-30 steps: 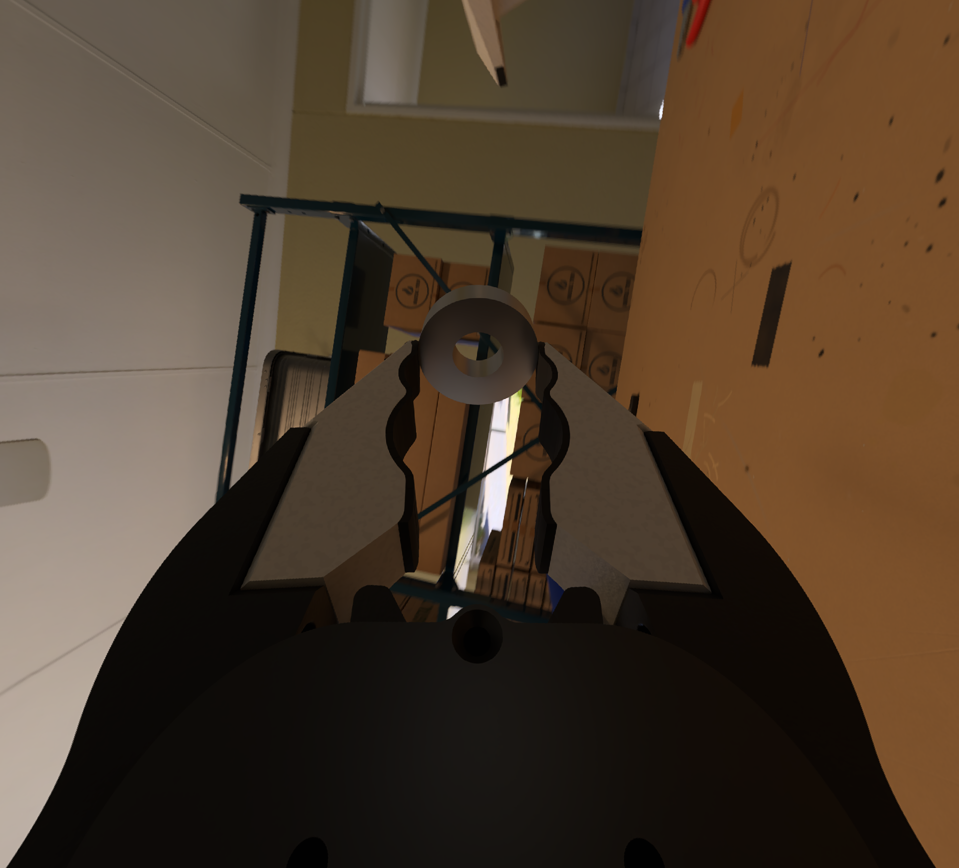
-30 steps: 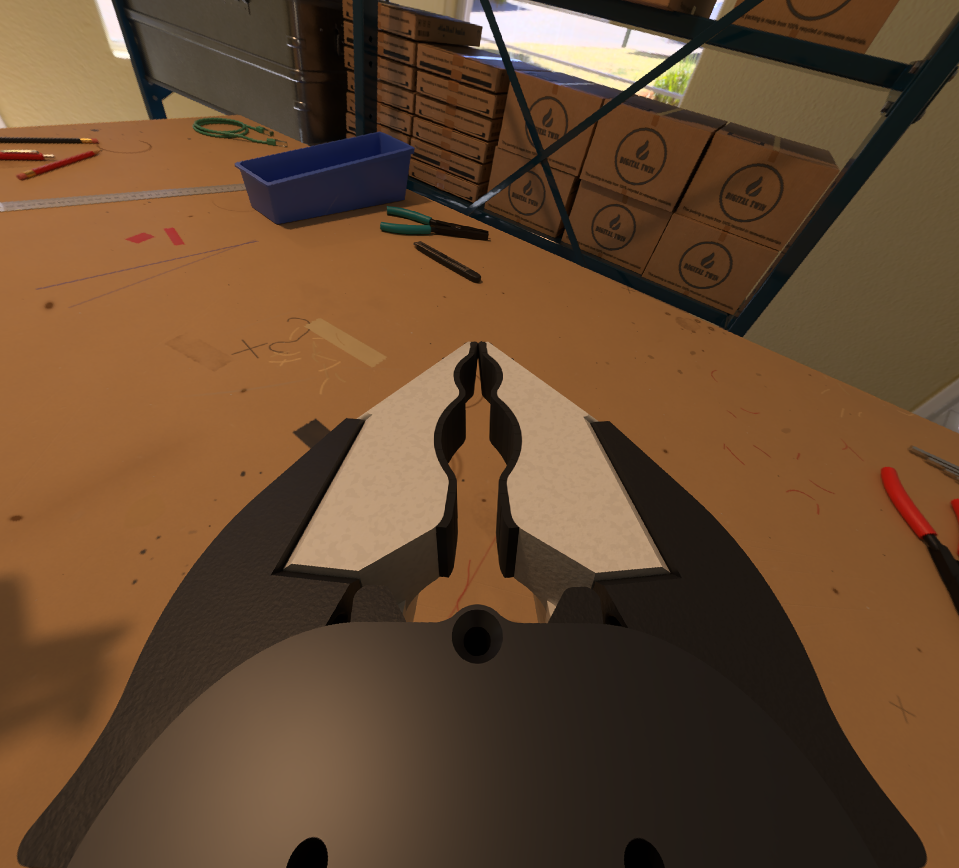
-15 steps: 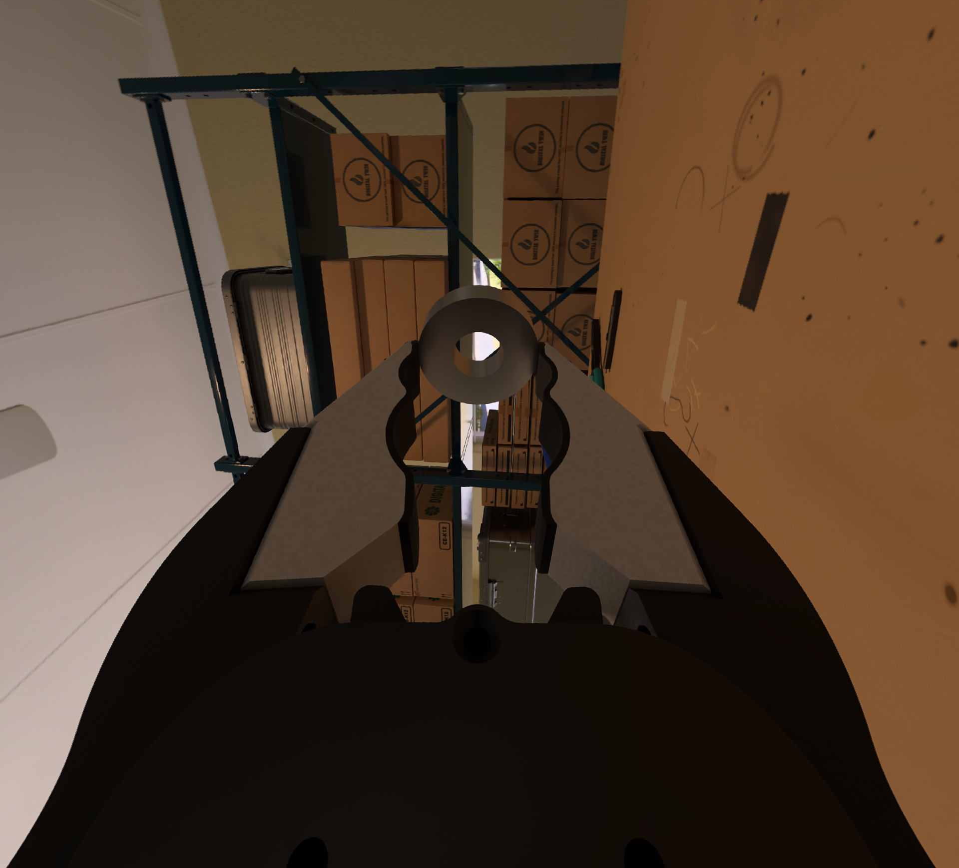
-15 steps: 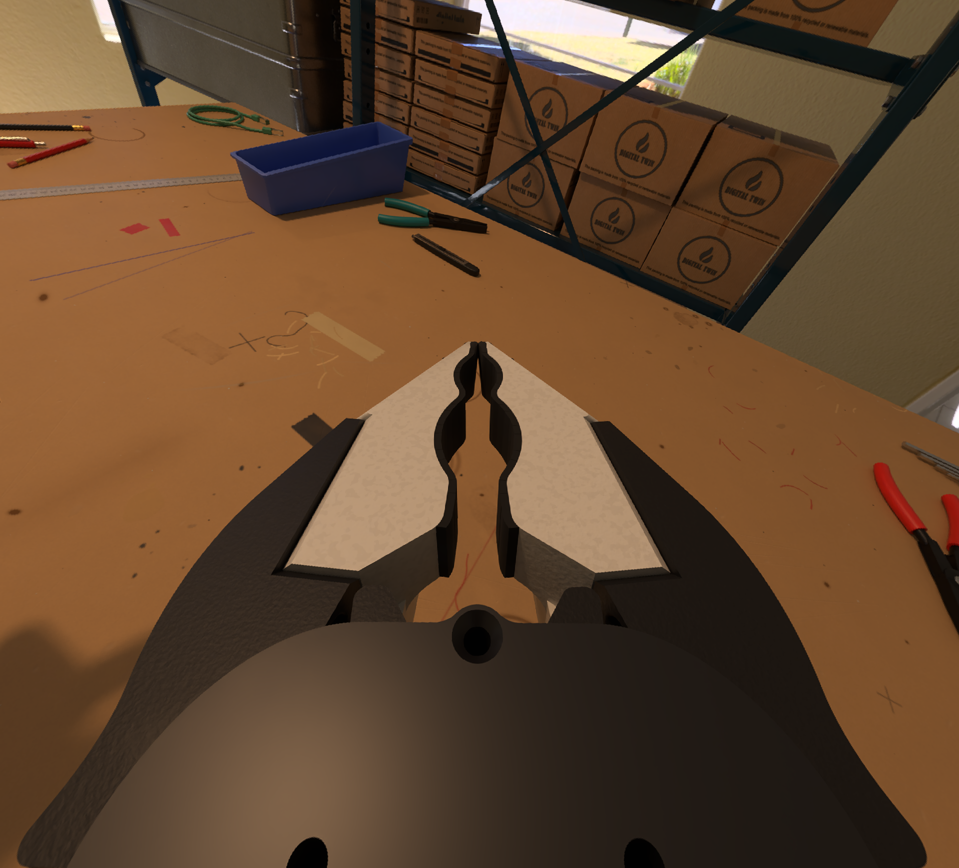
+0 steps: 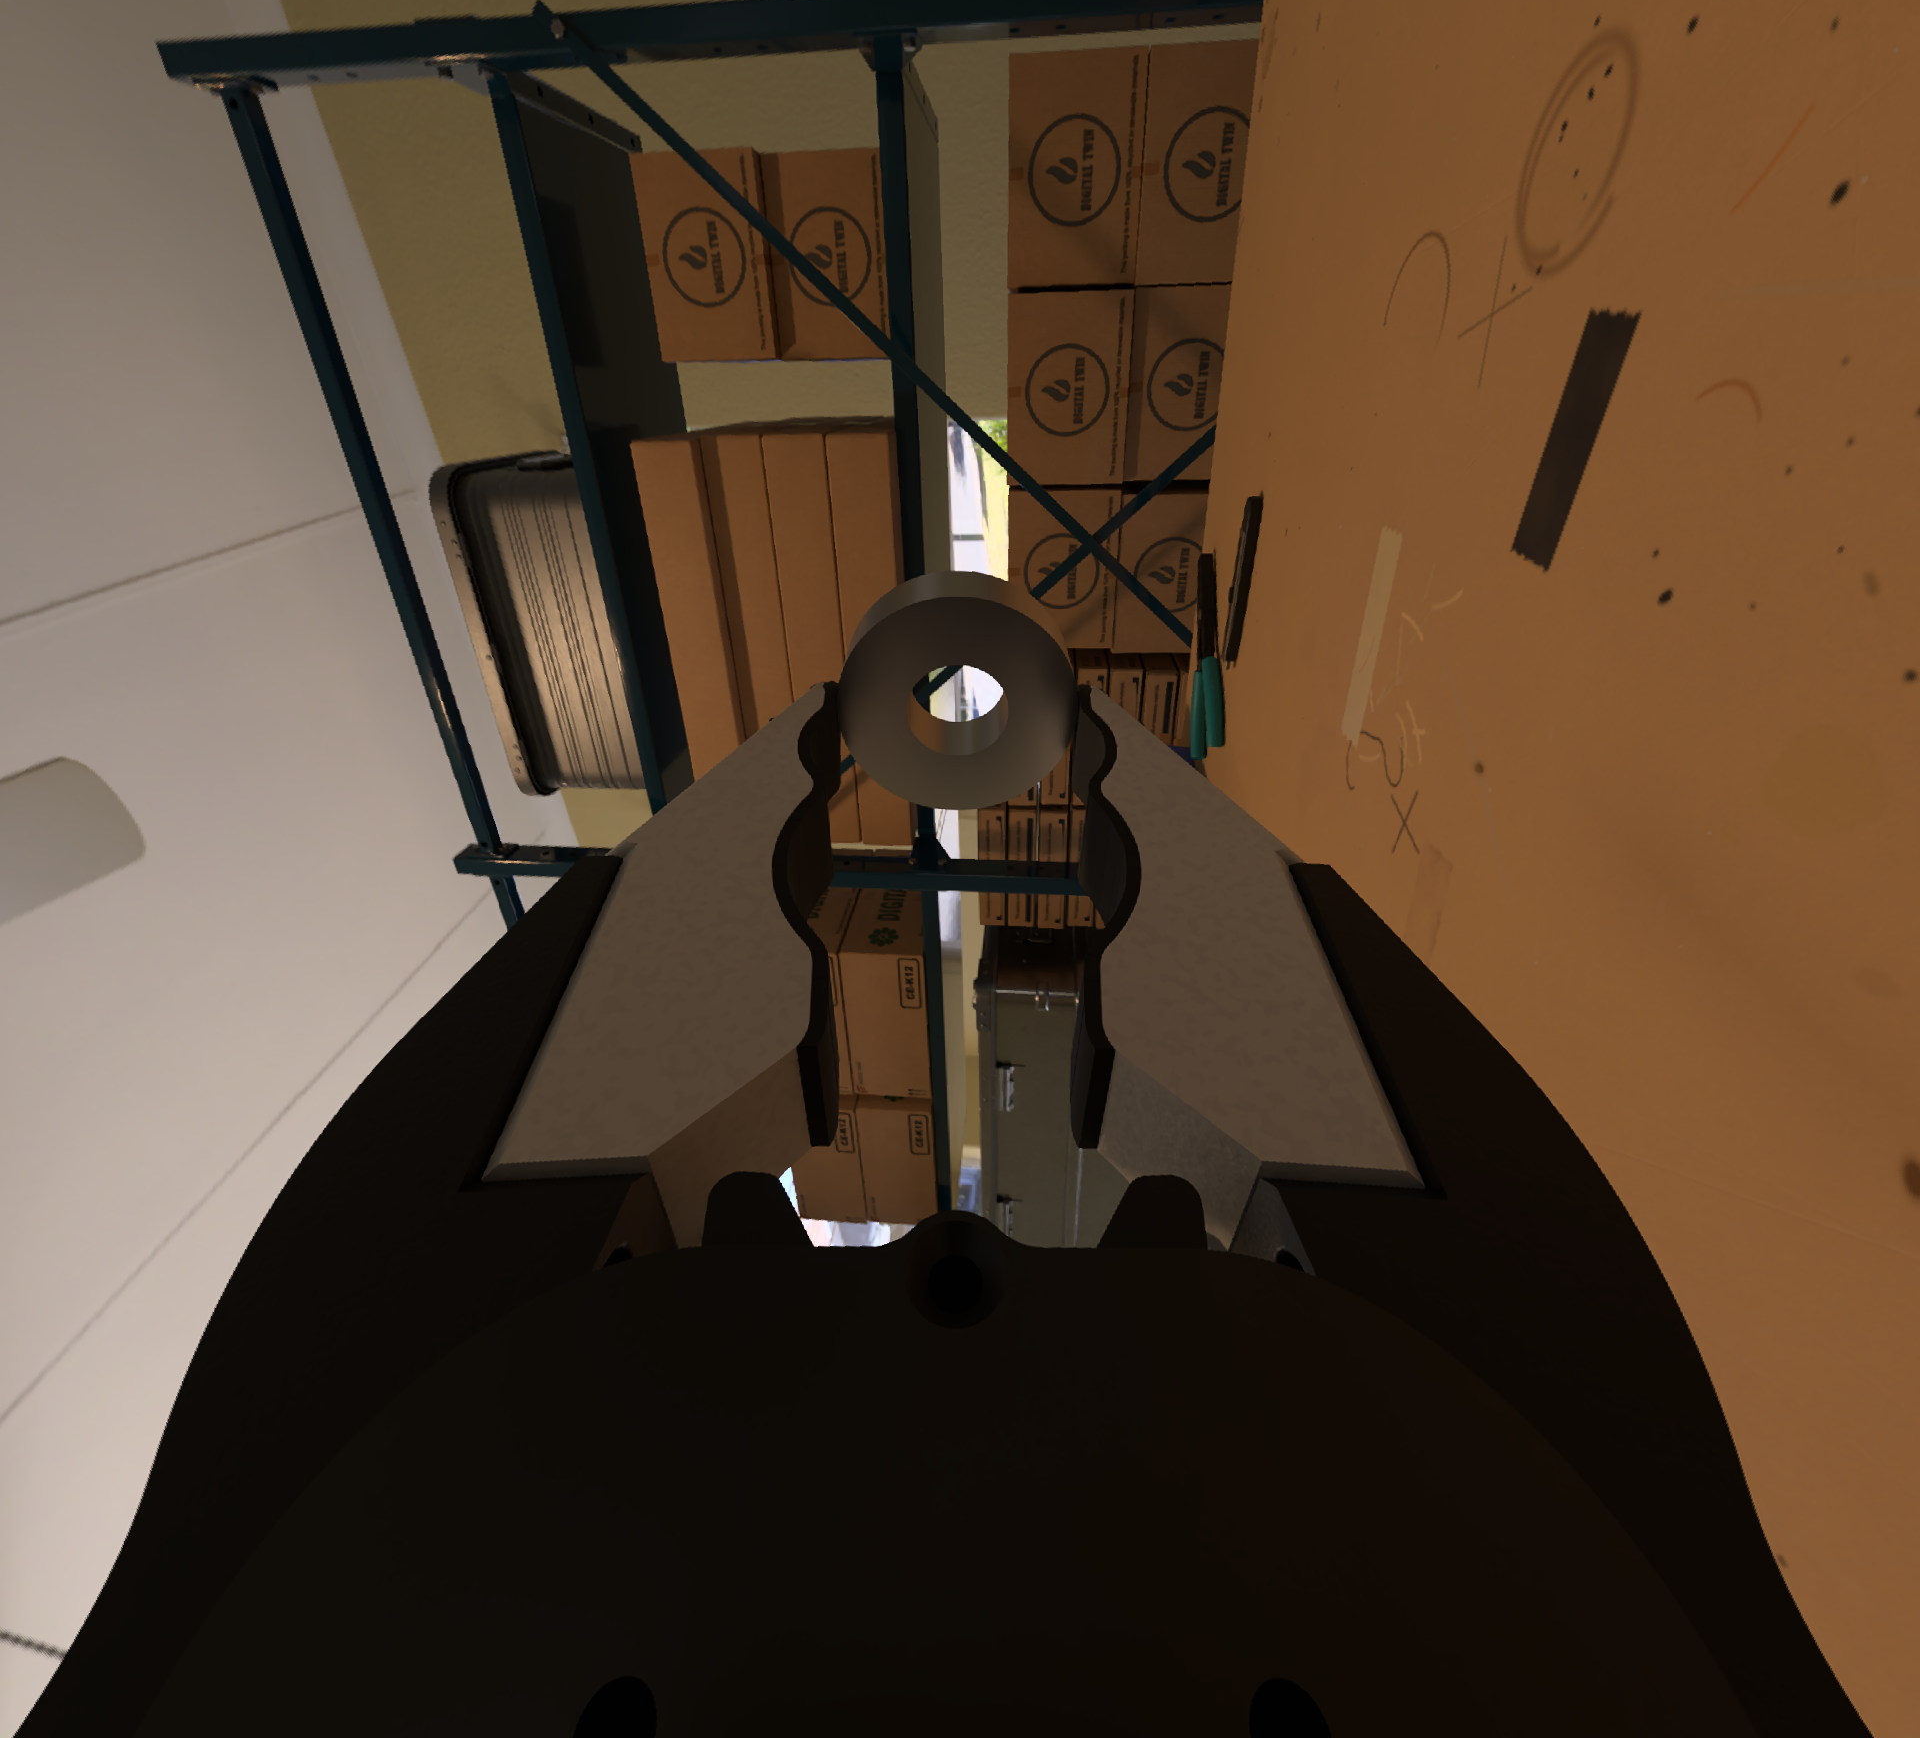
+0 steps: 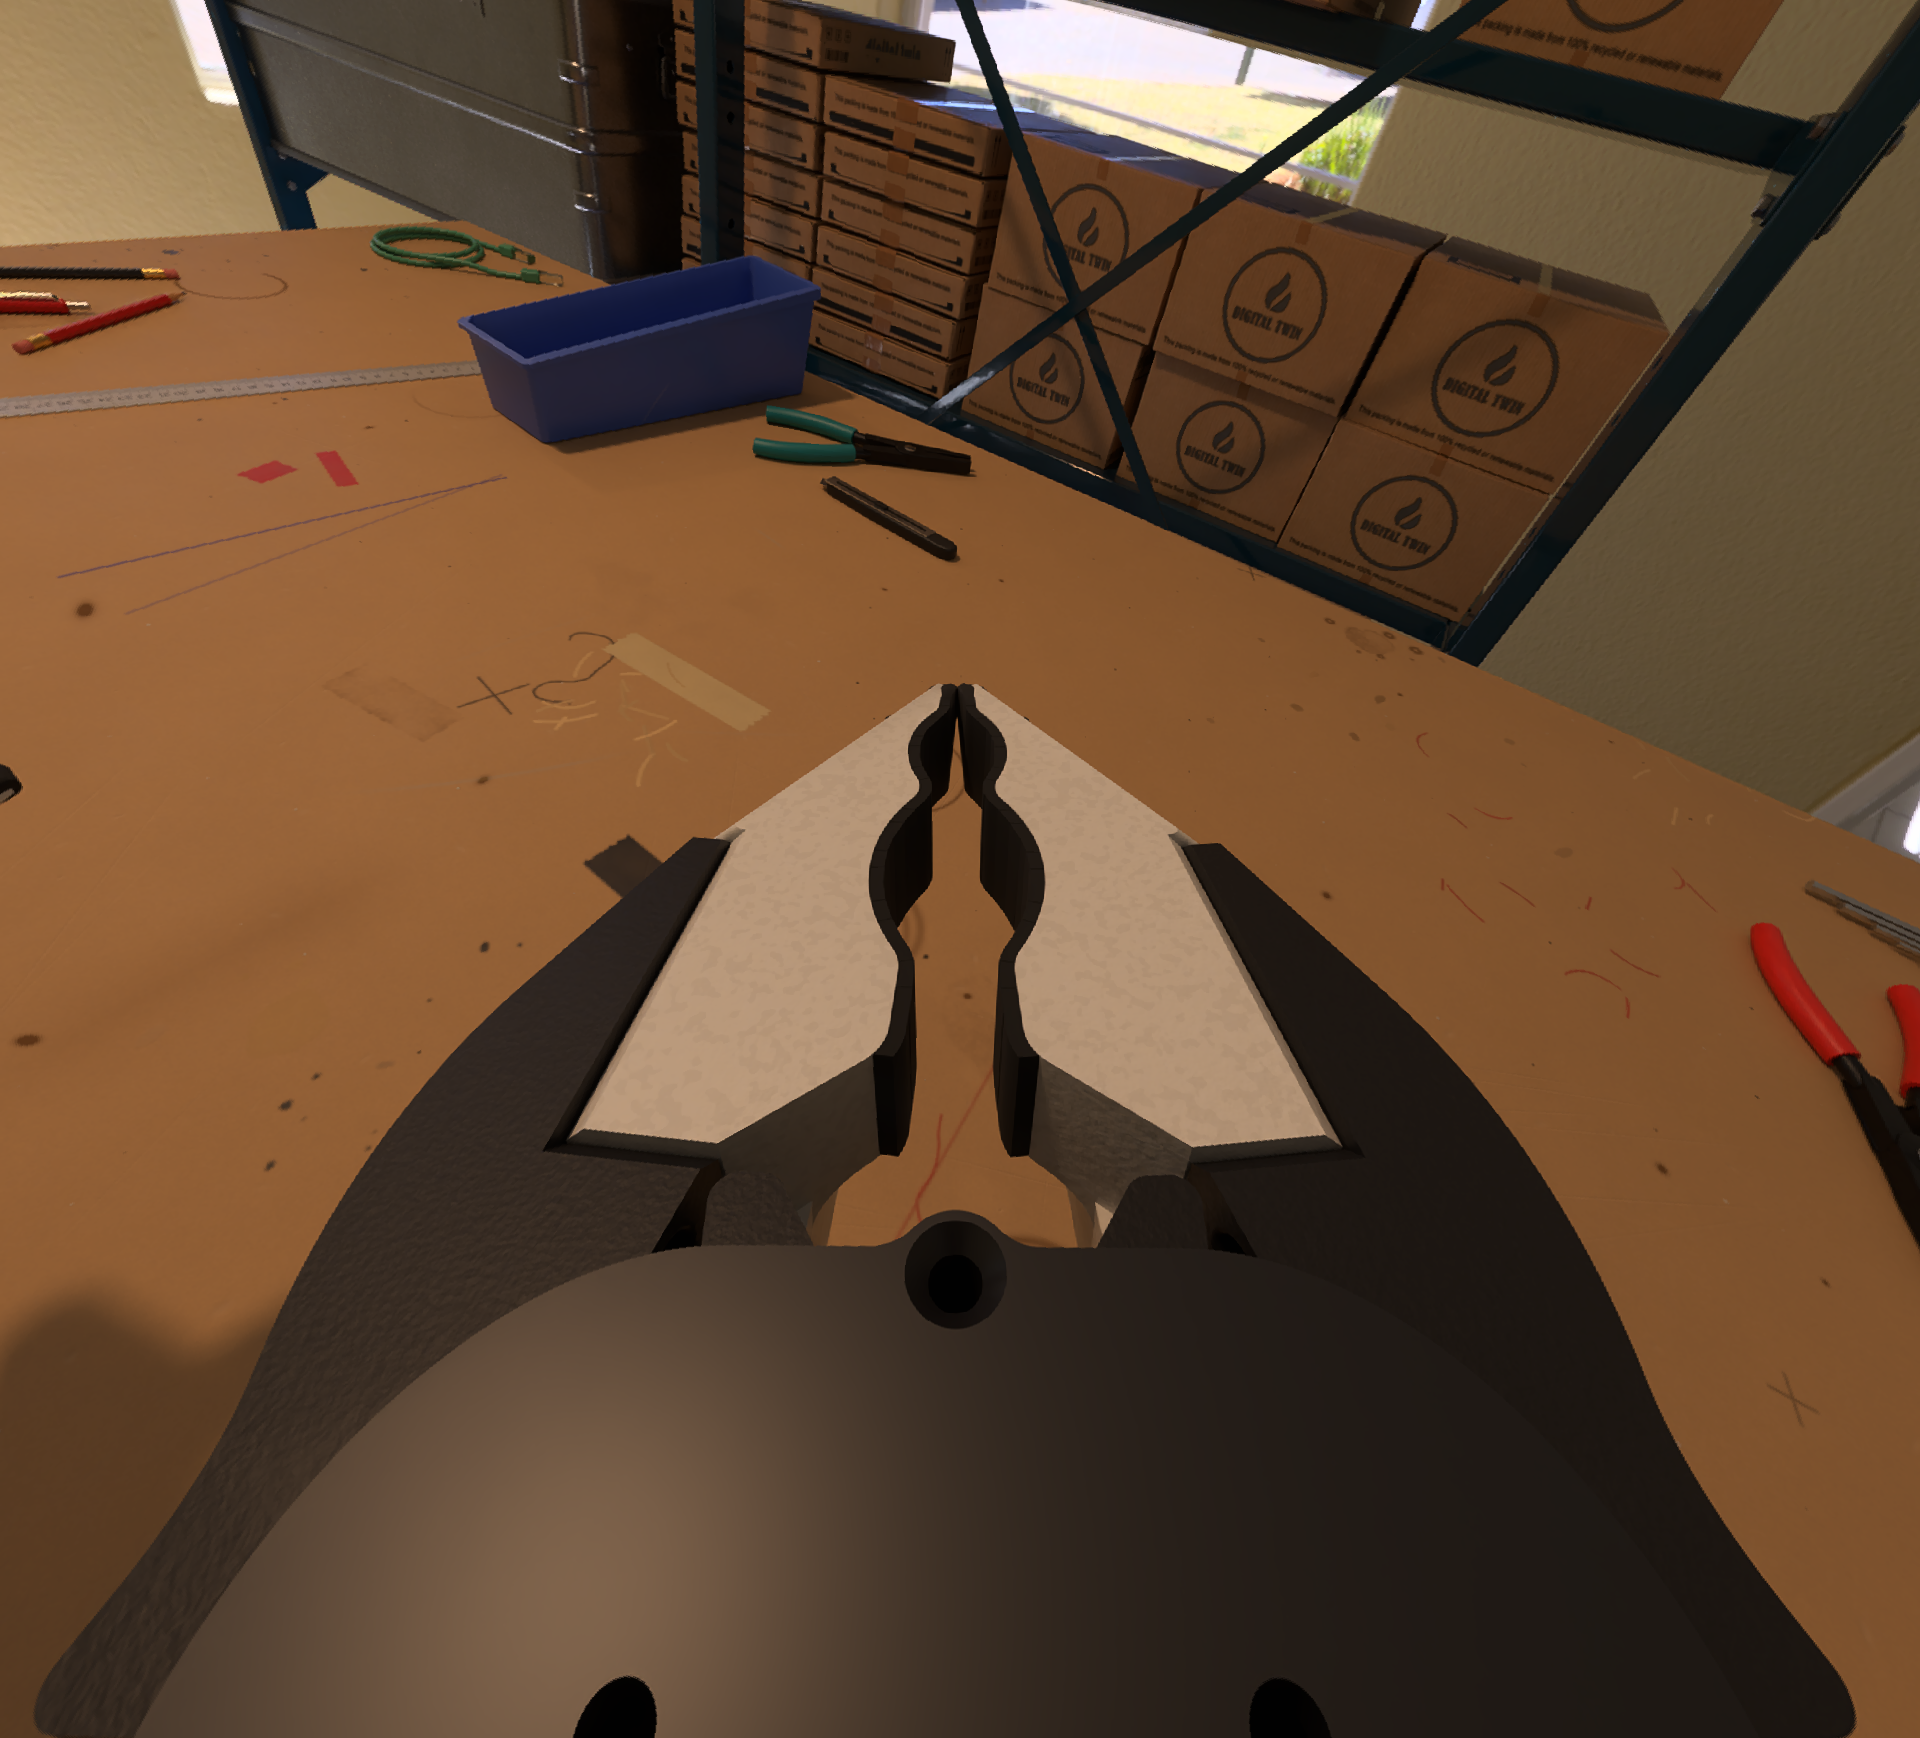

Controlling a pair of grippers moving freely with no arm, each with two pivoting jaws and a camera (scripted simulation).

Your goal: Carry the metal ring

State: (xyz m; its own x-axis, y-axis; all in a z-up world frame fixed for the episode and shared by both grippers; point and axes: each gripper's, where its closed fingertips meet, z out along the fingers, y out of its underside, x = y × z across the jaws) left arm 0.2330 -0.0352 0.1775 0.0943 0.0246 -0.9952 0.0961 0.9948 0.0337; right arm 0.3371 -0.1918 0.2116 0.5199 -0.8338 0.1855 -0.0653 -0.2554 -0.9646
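Observation:
The thick grey metal ring (image 5: 883, 732) sits between the fingertips of my left gripper (image 5: 956, 722), which is shut on it and holds it in the air. The left wrist view is rolled sideways, so the brown workbench (image 5: 1558, 753) fills its right side. My right gripper (image 6: 956, 696) is shut and empty, its tips touching, low over the workbench (image 6: 312, 909). The ring does not show in the right wrist view.
A blue bin (image 6: 644, 343), green-handled pliers (image 6: 852, 441) and a black marker (image 6: 888, 516) lie near the bench's far edge. Red-handled pliers (image 6: 1829, 1023) lie at the right. Pencils (image 6: 83, 317) and a ruler (image 6: 239, 384) lie at the left. Shelving with cardboard boxes (image 6: 1299, 358) stands behind.
The left gripper has kept swinging with the ring in it, so the shelving and boxes have slid down and grown in its view. The right gripper has drifted slightly forward.

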